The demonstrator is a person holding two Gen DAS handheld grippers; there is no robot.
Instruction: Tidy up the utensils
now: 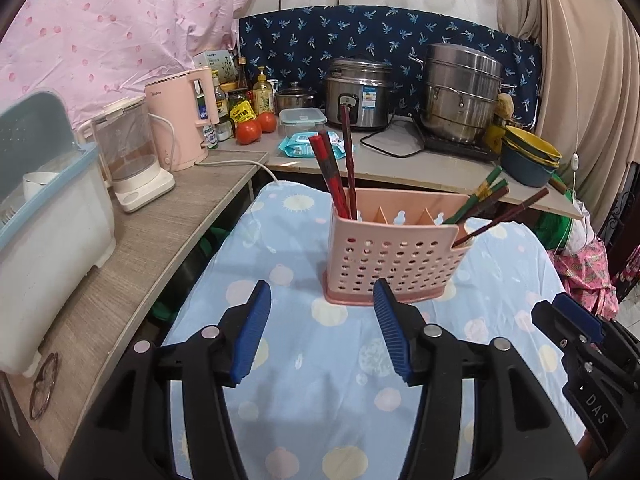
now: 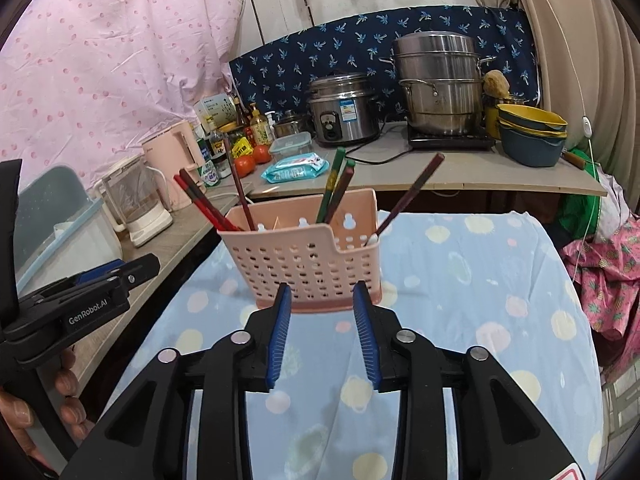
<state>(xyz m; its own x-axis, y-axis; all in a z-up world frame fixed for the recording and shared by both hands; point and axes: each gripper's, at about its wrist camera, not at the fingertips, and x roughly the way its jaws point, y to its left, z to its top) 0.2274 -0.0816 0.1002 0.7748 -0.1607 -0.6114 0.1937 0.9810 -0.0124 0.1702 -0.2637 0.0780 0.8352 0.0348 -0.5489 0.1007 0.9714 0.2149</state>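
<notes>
Chopsticks are standing in your pink caddy (image 1: 394, 258), which is sitting upright on the blue spotted cloth (image 1: 320, 360) at 12 o'clock from both grippers. Red pair (image 1: 332, 176) and a dark stick (image 1: 349, 160) are leaning in the caddy's left compartment; green pair (image 1: 478, 196) is poking out toward 2 o'clock from the right end, and a brown stick (image 1: 508, 216) is slanting out of the low notch there. Middle compartments are showing nothing that you can make out.

Your left gripper (image 1: 322, 312) is hovering just short of the caddy's base, jaws standing apart with only cloth showing between the blue pads (image 1: 250, 340); it is gripping nothing. Your right gripper (image 2: 322, 308) is likewise hanging at the caddy's near wall, jaws parted more narrowly and carrying nothing. In the right wrist view your left gripper is showing at 9 o'clock, with your fingers (image 2: 66, 380) wrapping its handle.

Kettle (image 1: 182, 120), tomatoes (image 1: 256, 128), wipes (image 1: 312, 146), rice cooker (image 1: 358, 92), steamer pot (image 1: 462, 92) and bowls (image 1: 528, 156) are sitting on the counters behind
</notes>
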